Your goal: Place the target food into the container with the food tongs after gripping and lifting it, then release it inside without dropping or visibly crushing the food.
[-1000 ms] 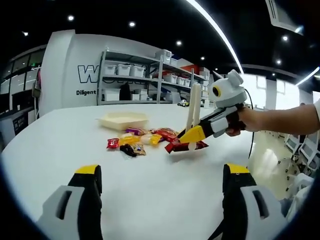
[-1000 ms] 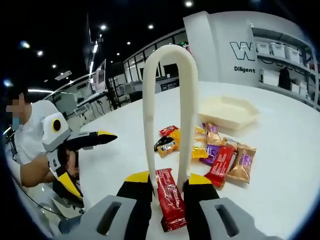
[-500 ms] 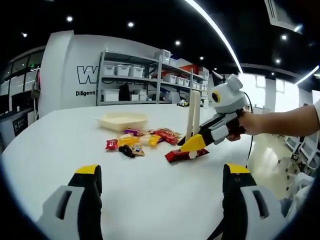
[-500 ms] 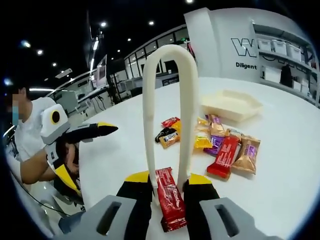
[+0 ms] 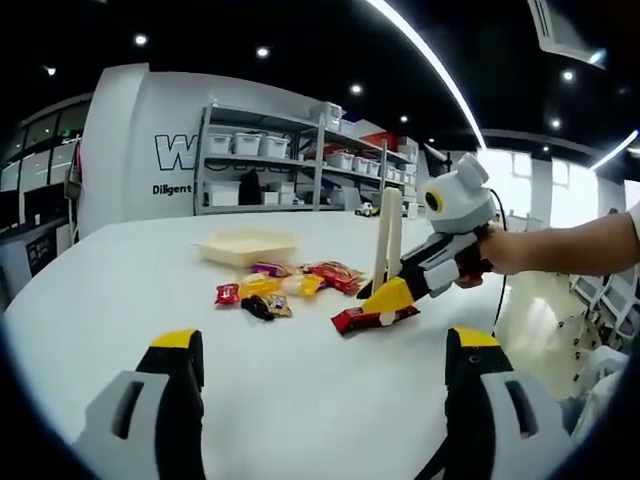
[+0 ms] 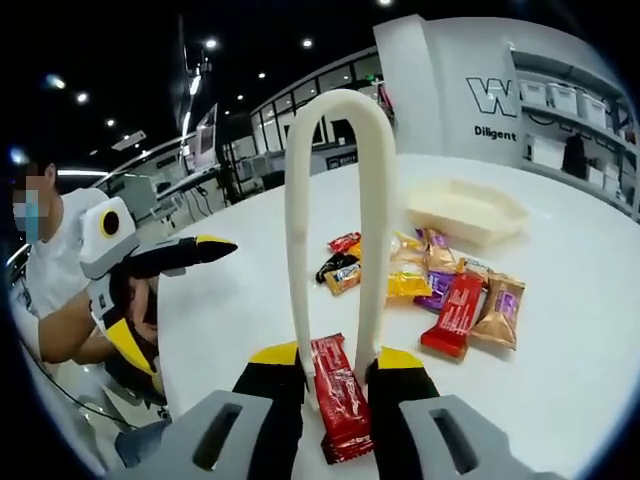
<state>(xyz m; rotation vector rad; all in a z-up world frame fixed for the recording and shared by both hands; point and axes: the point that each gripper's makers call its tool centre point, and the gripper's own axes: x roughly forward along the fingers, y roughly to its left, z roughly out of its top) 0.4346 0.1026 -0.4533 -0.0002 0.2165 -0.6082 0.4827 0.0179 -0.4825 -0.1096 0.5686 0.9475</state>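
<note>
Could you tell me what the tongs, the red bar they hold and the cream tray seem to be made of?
Tongs: probably matte cream plastic, one smooth bent strip without metal shine. Red bar: glossy printed film wrapper, judging by its highlights and crimped ends; contents hidden. Cream tray: looks like thin matte moulded plastic or pulp; too far to settle. The right gripper squeezes the tongs shut on the bar.

A red-wrapped snack bar point(image 6: 340, 398) sits clamped between the arms of cream-coloured food tongs point(image 6: 336, 230), whose looped end stands upright. In the left gripper view, the same bar point(image 5: 373, 317) hangs tilted just above the white table point(image 5: 300, 390). A shallow cream tray point(image 6: 466, 211) lies beyond a scatter of wrapped sweets point(image 6: 430, 285), well apart from the bar.
</note>
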